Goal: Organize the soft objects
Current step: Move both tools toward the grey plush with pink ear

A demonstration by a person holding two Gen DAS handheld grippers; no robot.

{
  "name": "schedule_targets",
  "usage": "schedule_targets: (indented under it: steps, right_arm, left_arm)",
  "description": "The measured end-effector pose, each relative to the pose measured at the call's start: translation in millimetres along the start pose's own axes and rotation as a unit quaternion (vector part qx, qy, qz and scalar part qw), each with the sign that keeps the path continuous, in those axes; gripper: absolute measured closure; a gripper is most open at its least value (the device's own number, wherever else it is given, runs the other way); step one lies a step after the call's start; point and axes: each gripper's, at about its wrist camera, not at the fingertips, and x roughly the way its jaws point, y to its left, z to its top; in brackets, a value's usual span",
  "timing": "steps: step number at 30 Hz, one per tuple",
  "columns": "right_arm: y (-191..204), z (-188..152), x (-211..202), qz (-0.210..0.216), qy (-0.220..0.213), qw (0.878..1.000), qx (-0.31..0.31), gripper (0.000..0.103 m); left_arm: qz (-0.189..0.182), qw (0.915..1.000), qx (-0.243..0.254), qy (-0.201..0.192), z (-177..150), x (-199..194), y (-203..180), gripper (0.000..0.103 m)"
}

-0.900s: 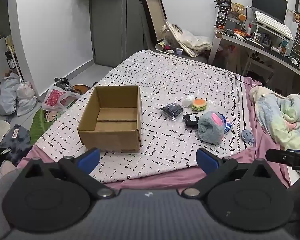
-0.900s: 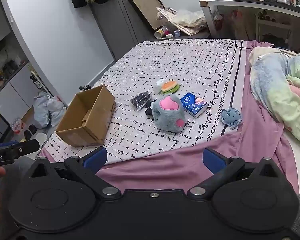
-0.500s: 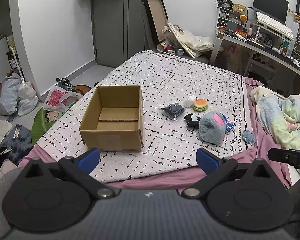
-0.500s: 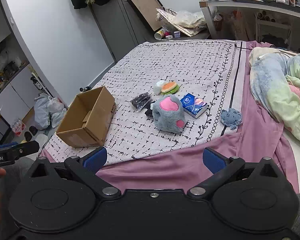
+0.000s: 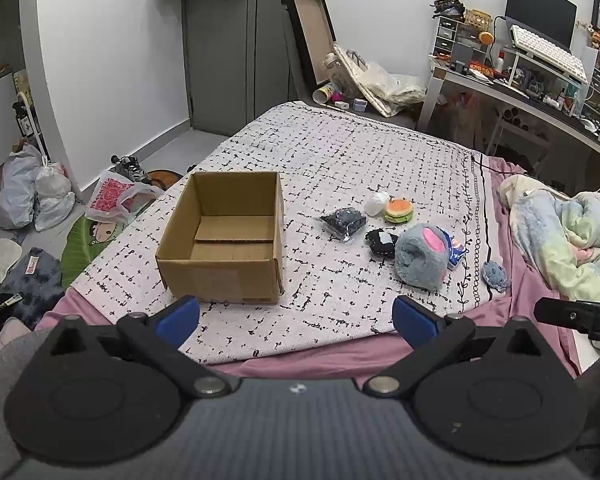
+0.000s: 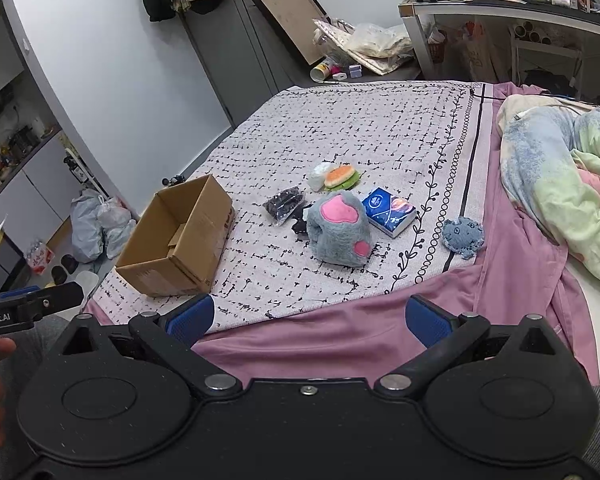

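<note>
An open empty cardboard box [image 5: 224, 236] [image 6: 176, 240] stands on the patterned bed cover. Right of it lie a grey plush paw with pink pads [image 5: 420, 258] [image 6: 338, 228], a plush burger [image 5: 398, 211] [image 6: 342, 176], a white soft ball [image 5: 377, 203] [image 6: 320, 170], a black bag [image 5: 343, 221] [image 6: 284, 204], a small black item [image 5: 381, 242], a blue tissue pack [image 6: 388, 211] and a blue plush octopus [image 5: 495, 276] [image 6: 462, 236]. My left gripper [image 5: 296, 318] and right gripper [image 6: 308, 320] are both open and empty, held short of the bed's near edge.
A rumpled blanket [image 6: 560, 180] lies on the bed's right side. Bags and clutter [image 5: 32, 192] sit on the floor to the left. A desk [image 5: 520, 96] stands at the back right. A framed board [image 5: 310, 36] leans by the door.
Both views have shifted slightly; the bed and objects sit a little farther and lower in view. Nothing on the bed has moved, and both grippers stay open.
</note>
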Motion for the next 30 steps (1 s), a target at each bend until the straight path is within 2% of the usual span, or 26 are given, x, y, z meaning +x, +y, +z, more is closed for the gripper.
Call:
schedule_targets:
  steps: [8,14,19,24,30]
  right_arm:
    - [-2,-1,-1,0.004,-0.001,1.0,0.002,0.0]
    - [-11,2,-2,0.025,-0.007,0.999,0.023,0.0]
    - [-19,7,-1,0.017,0.0,0.999,0.029,0.0]
    - [-24,21,-6,0.025,-0.022,0.999,0.007,0.0]
    - [-34,38,5,0.023,-0.004,1.0,0.014,0.0]
  left_arm:
    - [0.001,0.9999,-0.009,-0.012,3,-1,-1,0.001]
    - [0.007,0.9998,0.0,-0.02,6,1,-9,0.001]
    - [-0.007,0.9997,-0.014,-0.019,8,9,-13,0.001]
    - [-0.015,0.9995,-0.022,-0.017,14,24,-22,0.001]
    - [-0.03,0.9989,-0.034,-0.009,21,45,-35,0.001]
